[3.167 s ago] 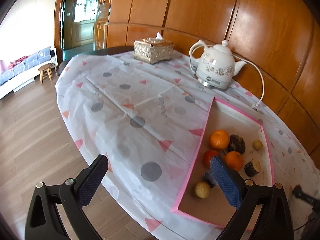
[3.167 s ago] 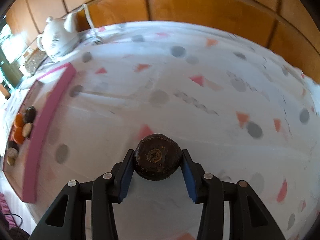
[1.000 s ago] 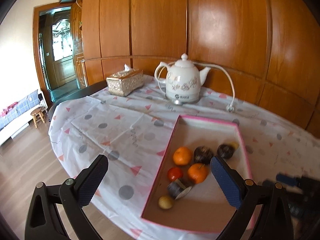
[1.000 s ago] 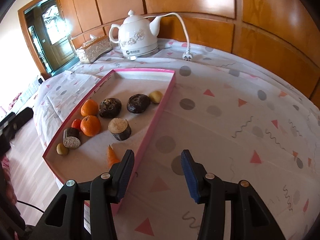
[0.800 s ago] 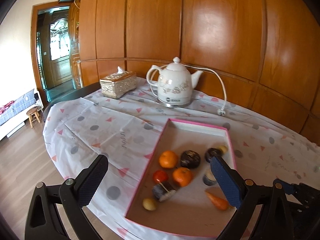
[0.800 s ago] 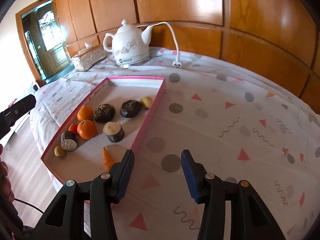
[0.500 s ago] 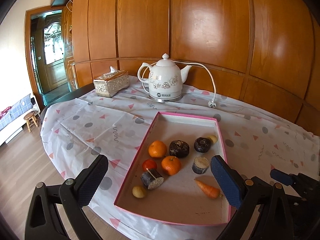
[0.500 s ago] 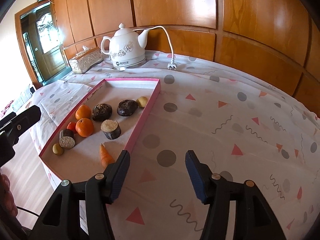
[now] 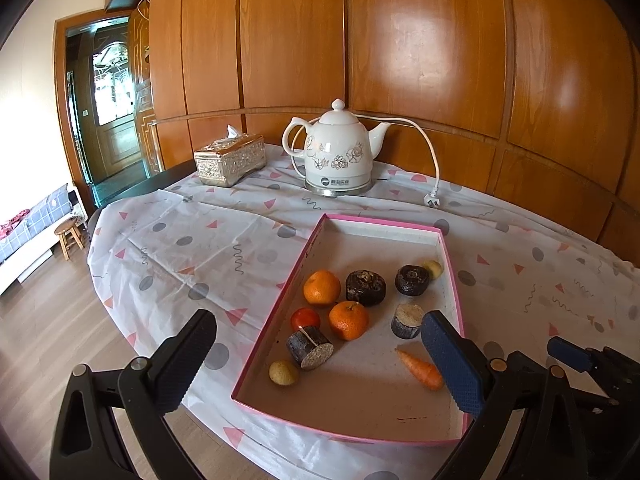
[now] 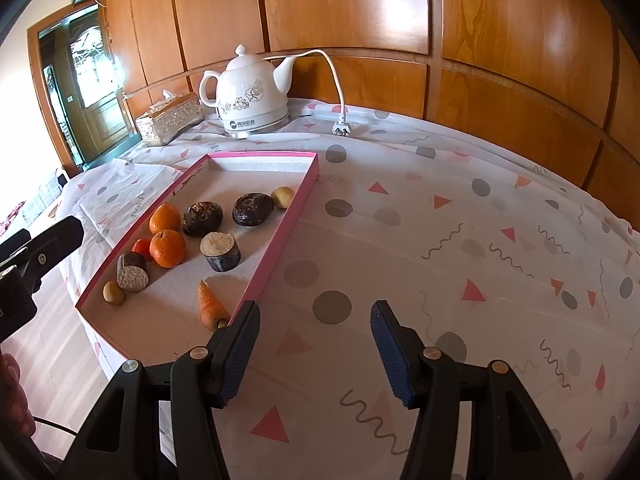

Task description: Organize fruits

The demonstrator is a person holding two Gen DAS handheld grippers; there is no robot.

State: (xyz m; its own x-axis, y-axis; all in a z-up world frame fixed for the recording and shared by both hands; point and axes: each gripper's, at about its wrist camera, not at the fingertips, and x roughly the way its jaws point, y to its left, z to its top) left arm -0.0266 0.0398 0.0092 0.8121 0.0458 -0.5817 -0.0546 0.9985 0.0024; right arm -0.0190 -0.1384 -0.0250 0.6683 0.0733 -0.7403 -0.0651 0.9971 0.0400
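A shallow pink-rimmed tray [image 9: 280, 304] [image 10: 280, 248] lies on the patterned tablecloth. It holds two oranges [image 9: 321, 287] [image 10: 167, 248], a tomato [image 9: 305, 319], two dark round fruits [image 9: 365, 287] [image 10: 253, 209], cut stubs [image 9: 310, 348] [image 10: 220, 251], small yellow fruits [image 9: 283, 373] and a carrot [image 9: 420, 368] [image 10: 212, 306]. My left gripper [image 9: 316, 322] hovers open and empty before the tray's near end. My right gripper [image 10: 315, 308] is open and empty over the cloth, just right of the tray's near right corner.
A white electric kettle [image 9: 338, 156] [image 10: 252, 96] with a loose cord and plug [image 9: 432, 200] stands behind the tray, beside a tissue box [image 9: 230, 158]. Wooden wall panels back the table. The table edge drops to the floor on the left, with a stool [image 9: 70, 236].
The dark round fruit that my right gripper held three seconds ago now lies in the tray. In the last second both grippers drew back from the tray, and the right jaws widened slightly.
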